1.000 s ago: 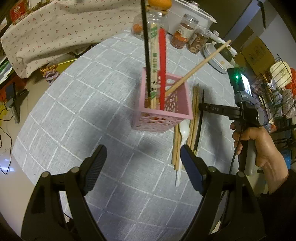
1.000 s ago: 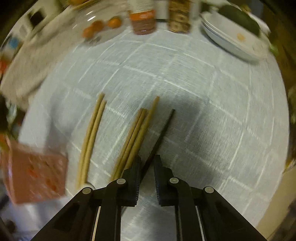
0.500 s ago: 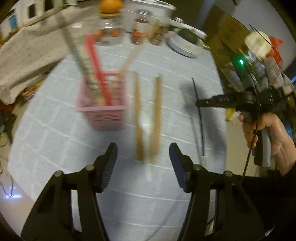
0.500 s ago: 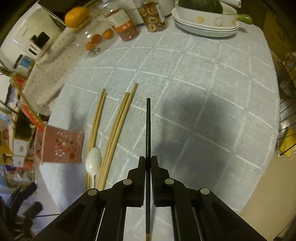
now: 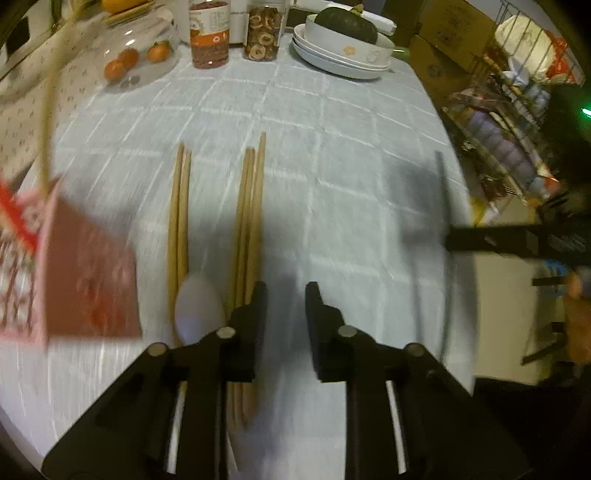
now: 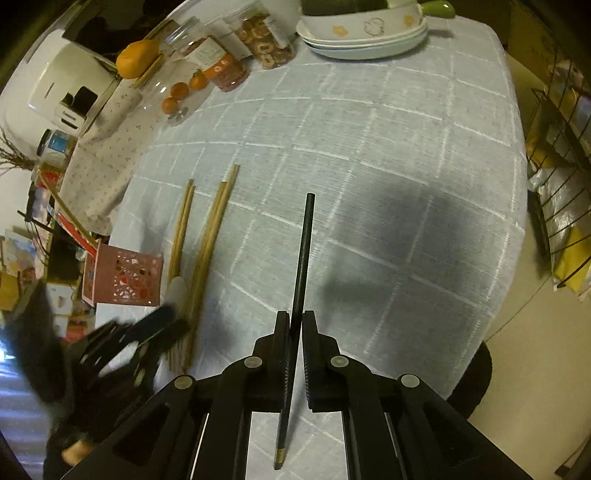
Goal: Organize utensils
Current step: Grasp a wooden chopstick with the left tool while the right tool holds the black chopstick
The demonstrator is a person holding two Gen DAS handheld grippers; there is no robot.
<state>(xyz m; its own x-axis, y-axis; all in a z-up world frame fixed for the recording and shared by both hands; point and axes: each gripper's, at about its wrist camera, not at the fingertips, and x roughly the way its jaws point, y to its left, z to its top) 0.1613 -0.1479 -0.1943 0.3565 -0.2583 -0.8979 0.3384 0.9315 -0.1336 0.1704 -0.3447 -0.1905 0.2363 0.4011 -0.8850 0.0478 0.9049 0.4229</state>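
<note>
holder: pink perforated utensil basket (image 6: 123, 277) near table's left edge; red stick + bamboo chopstick stand in it, leaning.
spoon: white plastic spoon (image 5: 199, 312) on cloth just right of basket, bowl overlapping near ends of the bamboo pair.
bamboo pair: 2 chopsticks (image 5: 179, 218) lying side by side, running toward far edge.
bamboo bundle: 3 or so chopsticks (image 5: 251, 206) just right of the pair, roughly parallel, near ends under the L gripper's left finger.
L gripper: (image 5: 282, 306) over the cloth by bundle's near end; jaws narrow + closing, gap between the pads shows only cloth, nothing pinched; view blurred.
black chopstick: (image 6: 303, 251) lifted off cloth, casts shadow on the table, tip toward far edge; gold-banded end sticks out behind the pads.
R gripper: (image 6: 293, 328) clamped tight on black chopstick, over mid-right of table.
table: round, grey-blue check cloth (image 6: 388, 147).
far edge: clear jar w/ small oranges (image 5: 136, 61), 2 food jars (image 5: 236, 33), stacked white plates w/ dark green squash (image 5: 343, 48).
right of table: wire rack (image 5: 517, 122) off the edge, contents unclear.
</note>
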